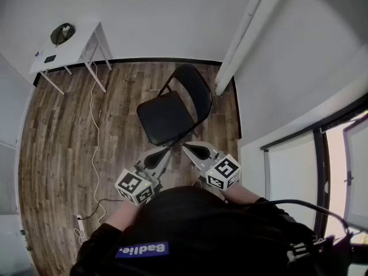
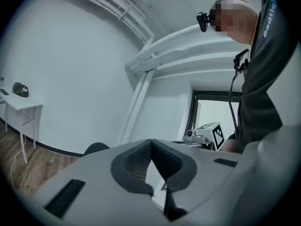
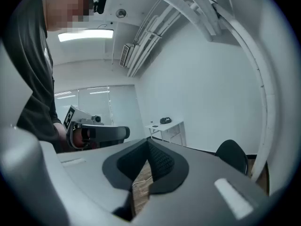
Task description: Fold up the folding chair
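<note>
Left gripper (image 1: 152,159), right gripper (image 1: 196,150) face open chair (image 1: 169,117); table (image 1: 73,45), cable (image 1: 93,125) aside.

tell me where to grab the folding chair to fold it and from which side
Probably the seat's front edge, approached from the head view's left with the left gripper. The folding chair stands open with its backrest at far right, so that thin free edge can swing up toward it. Open the gripper first.

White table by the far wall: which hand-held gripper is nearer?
Left. In the head view the left hand-held gripper lies far down-right of the white rectangular table; the right hand-held gripper lies even farther right.
</note>
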The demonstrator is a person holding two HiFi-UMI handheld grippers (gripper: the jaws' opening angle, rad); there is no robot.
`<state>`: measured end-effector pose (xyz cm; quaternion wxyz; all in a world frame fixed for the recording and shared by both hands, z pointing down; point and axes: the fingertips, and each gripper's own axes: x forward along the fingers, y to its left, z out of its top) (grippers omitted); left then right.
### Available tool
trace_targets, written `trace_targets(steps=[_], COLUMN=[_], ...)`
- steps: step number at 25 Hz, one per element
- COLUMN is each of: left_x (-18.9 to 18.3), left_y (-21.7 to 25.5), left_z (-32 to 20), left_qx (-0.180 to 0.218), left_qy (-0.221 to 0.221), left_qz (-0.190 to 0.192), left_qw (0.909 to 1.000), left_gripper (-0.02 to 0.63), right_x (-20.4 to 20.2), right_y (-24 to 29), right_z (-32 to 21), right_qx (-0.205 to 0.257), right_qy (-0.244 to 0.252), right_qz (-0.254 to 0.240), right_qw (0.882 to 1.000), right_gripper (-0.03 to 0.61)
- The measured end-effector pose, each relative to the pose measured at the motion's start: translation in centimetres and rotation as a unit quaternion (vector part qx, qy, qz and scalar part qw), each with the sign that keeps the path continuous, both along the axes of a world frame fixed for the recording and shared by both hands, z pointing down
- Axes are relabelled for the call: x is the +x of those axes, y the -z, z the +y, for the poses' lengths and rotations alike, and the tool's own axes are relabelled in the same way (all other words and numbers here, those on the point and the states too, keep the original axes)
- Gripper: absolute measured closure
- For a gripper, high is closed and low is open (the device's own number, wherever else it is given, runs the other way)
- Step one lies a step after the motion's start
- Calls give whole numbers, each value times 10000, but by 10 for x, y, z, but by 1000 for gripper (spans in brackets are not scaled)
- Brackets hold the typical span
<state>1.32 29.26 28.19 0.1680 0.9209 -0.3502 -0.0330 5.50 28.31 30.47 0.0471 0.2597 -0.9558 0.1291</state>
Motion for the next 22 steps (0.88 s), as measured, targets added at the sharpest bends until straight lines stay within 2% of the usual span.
trace_targets(steps=[22], left_x=[32], left_y=[0], left_z=[-3], left_qx=[34], left_qy=[38], left_qz=[-192], left_qw=[9998], left_gripper=[612], right_x=[27], right_y=[2], right_z=[-7], right_qx=[-20], right_qy=[160], right_qz=[-146], right_qw=[9998], right_gripper=[580])
